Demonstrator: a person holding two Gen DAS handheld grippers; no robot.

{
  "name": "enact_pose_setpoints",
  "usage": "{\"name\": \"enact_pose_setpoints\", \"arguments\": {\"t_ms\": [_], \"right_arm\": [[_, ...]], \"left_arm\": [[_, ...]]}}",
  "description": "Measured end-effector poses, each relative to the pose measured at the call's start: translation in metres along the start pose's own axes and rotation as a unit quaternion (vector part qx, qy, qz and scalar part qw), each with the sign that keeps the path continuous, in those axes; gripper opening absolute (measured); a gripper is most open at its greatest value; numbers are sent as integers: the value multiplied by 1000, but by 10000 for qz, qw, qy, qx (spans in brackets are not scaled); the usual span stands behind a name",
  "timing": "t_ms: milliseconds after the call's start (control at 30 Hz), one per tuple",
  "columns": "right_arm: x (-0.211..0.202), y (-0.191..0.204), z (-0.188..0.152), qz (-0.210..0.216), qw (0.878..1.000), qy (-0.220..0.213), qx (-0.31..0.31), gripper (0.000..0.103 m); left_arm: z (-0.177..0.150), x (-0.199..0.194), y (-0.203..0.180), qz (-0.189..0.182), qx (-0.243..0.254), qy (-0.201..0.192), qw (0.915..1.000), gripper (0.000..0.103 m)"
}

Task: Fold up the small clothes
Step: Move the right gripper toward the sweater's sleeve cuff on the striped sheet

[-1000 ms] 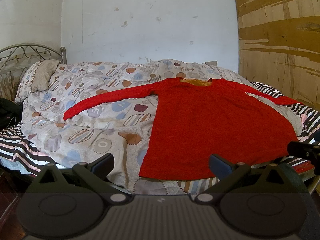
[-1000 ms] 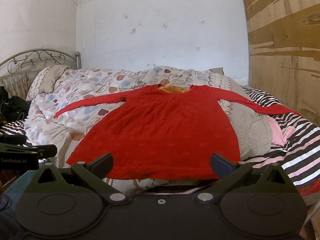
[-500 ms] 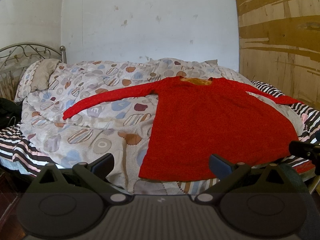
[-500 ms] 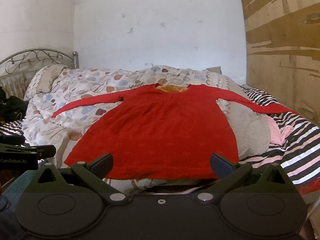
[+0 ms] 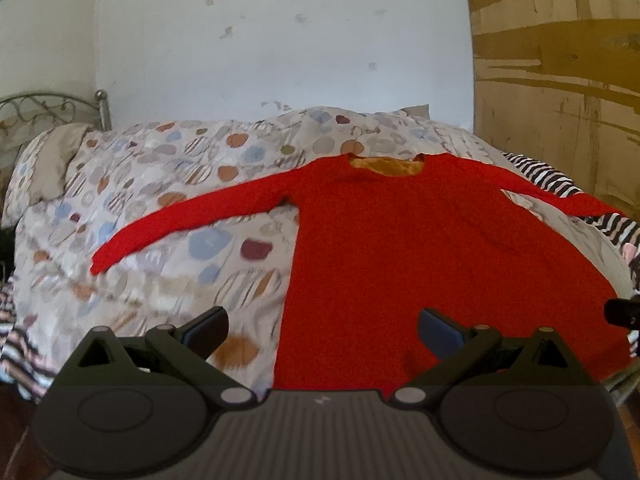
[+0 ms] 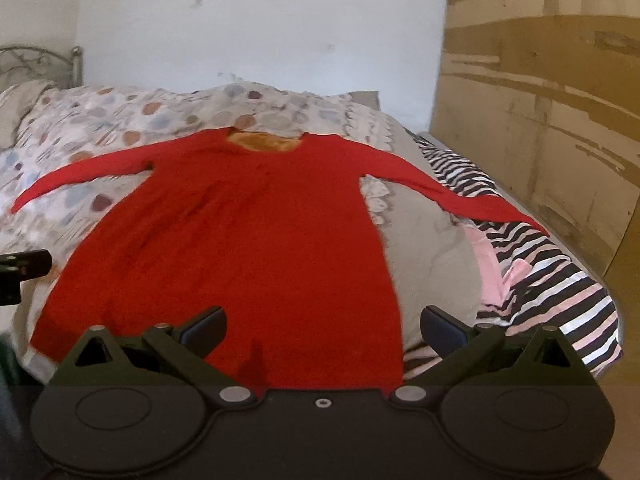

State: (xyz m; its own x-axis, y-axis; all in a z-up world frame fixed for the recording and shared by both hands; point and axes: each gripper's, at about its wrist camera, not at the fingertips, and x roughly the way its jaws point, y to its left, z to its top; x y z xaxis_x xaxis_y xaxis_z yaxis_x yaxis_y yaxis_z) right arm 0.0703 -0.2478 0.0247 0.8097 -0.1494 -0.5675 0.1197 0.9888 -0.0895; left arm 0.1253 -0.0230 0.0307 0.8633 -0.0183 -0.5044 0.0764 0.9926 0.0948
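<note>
A red long-sleeved garment [image 5: 432, 248] lies flat, front up, on a bed, spread over a spotted quilt [image 5: 168, 208], with both sleeves stretched out to the sides and the neckline at the far end showing an orange-yellow lining. Its hem lies at the near edge of the bed, directly ahead of both tools. The right sleeve end rests on a black, white and pink striped cover [image 6: 560, 280], and a pink cloth [image 6: 496, 268] lies between that cover and the grey underside of the quilt. The left gripper [image 5: 323, 326] is held over the hem's left corner, fingers spread wide with nothing between them. The right gripper [image 6: 323, 326] is held over the hem's right corner, likewise spread wide and holding nothing. Contact between fingers and fabric cannot be determined. A pillow [image 5: 44, 168] lies at a metal bedstead [image 5: 48, 106] at far left. A worn wooden panel [image 6: 552, 100] stands to the right.
</note>
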Motion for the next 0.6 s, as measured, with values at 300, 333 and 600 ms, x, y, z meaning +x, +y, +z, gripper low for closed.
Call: {"name": "enact_pose_setpoints", "arguments": {"t_ms": [300, 333, 600], "right_arm": [[55, -29, 36, -194, 9995, 97, 218, 103], [62, -31, 39, -224, 9994, 108, 233, 103], [108, -51, 61, -468, 9979, 158, 430, 103]], "left_arm": [[50, 61, -18, 36, 76, -46, 10000, 103], [55, 68, -20, 24, 76, -42, 10000, 103], [82, 130, -35, -124, -32, 75, 9999, 103]]}}
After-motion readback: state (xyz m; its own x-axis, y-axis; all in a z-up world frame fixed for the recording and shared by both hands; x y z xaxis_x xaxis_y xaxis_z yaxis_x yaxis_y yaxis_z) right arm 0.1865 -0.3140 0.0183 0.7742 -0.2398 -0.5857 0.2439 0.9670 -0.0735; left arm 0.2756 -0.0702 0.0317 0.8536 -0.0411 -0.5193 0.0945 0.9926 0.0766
